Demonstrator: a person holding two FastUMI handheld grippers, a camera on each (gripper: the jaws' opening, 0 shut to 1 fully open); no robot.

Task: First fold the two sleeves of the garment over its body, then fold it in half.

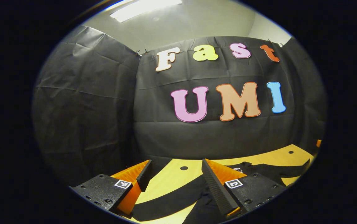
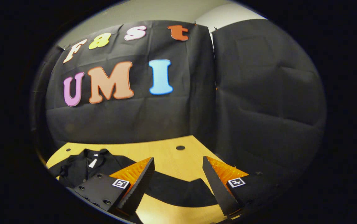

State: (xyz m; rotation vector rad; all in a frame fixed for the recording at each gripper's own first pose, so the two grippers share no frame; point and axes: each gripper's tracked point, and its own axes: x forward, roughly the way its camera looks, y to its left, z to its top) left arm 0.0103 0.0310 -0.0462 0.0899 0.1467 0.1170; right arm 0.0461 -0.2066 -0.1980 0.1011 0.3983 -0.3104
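Observation:
A black garment lies spread flat on the yellow wooden table (image 2: 166,155). In the right gripper view its collar and body (image 2: 85,165) sit at the lower left, and one sleeve (image 2: 178,189) stretches across between my fingers. My right gripper (image 2: 178,174) is open above that sleeve. In the left gripper view the other sleeve (image 1: 172,202) runs across the table under my left gripper (image 1: 175,175), which is also open with nothing held. More of the black garment (image 1: 272,170) lies to the right there.
Black cloth walls close the booth at the back and on both sides, close to the table's far edge. Small round holes (image 2: 180,147) dot the table top (image 1: 278,157). An orange bit (image 1: 318,143) shows at the far right.

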